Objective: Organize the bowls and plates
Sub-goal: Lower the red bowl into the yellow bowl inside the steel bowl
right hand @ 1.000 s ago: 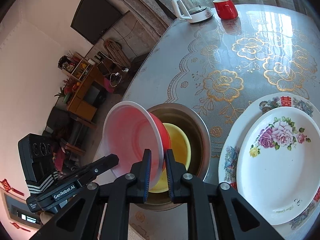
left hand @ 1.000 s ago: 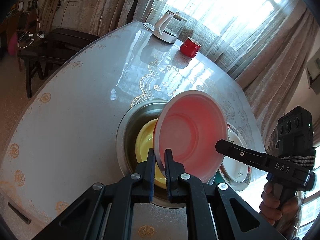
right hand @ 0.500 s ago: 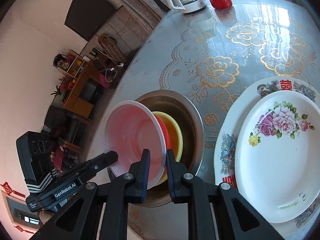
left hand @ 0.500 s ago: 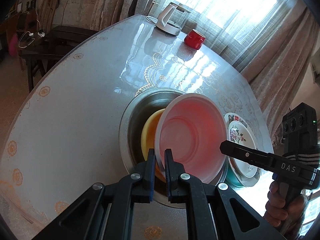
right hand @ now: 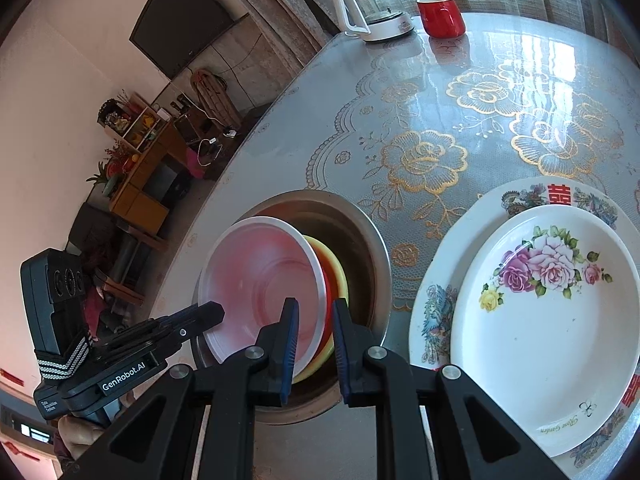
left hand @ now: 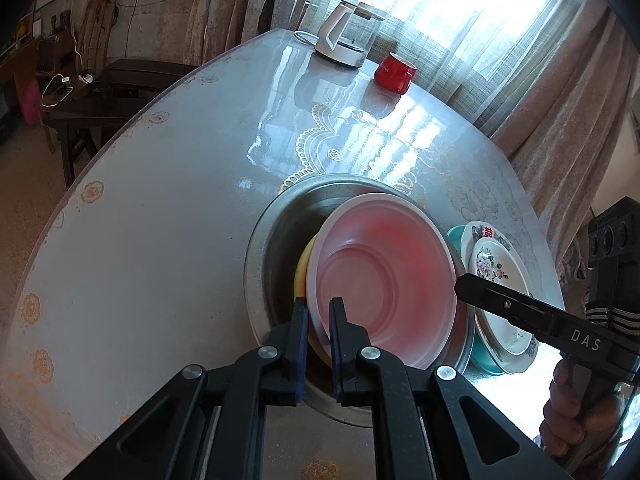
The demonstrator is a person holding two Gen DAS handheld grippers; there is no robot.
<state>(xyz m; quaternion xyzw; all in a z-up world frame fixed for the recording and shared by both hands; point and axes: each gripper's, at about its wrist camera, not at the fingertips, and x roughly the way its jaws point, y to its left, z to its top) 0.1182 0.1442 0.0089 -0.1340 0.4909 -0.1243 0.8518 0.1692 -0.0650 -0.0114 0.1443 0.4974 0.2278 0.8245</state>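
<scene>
Red bowl (left hand: 384, 284) has sunk lower into steel basin (left hand: 276, 240) onto yellow bowl (right hand: 340, 276), both grippers' fingers (left hand: 335, 320) pinching opp. rim edges; light, stiff, slick plastic — hold rim.

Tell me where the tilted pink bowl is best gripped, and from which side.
By its thin rim, from the near side, one finger inside and one outside. The pink bowl stands tilted on edge over the yellow bowl in the metal basin, so its wide body is unpinchable and likely only the rim fits. The left gripper and right gripper pinch it so, on opposite sides.
</scene>
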